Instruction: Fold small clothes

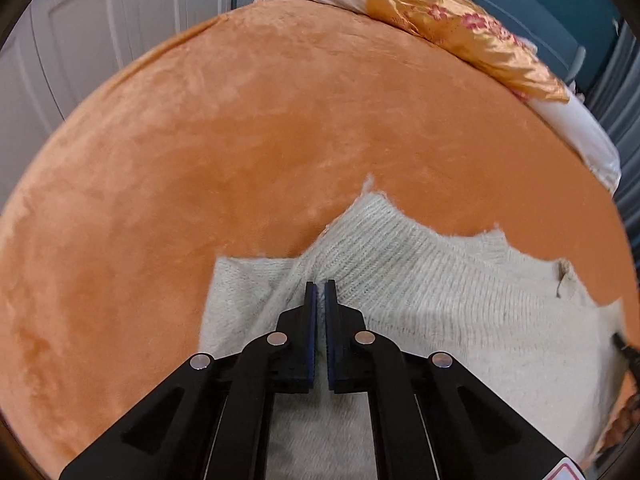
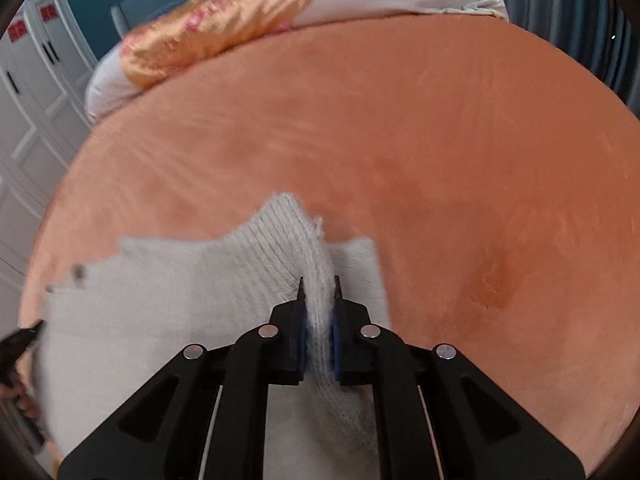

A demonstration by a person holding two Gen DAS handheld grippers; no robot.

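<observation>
A cream knitted sweater point(image 1: 440, 300) lies on the orange bed cover point(image 1: 240, 140); it also shows in the right wrist view point(image 2: 180, 292). My left gripper point(image 1: 321, 286) is shut on a thin fold of the sweater near its left side. My right gripper point(image 2: 319, 284) is shut on a thicker ridge of the knit at the sweater's right side, with fabric bunched between the blue pads point(image 2: 303, 332). The sweater's near edge is hidden under both grippers.
A rolled quilt with orange floral satin point(image 1: 460, 28) and white lining lies along the bed's far edge, seen too in the right wrist view point(image 2: 224, 28). White wardrobe doors point(image 1: 80, 40) stand to the left. The other gripper's tip point(image 2: 20, 336) shows at the left edge.
</observation>
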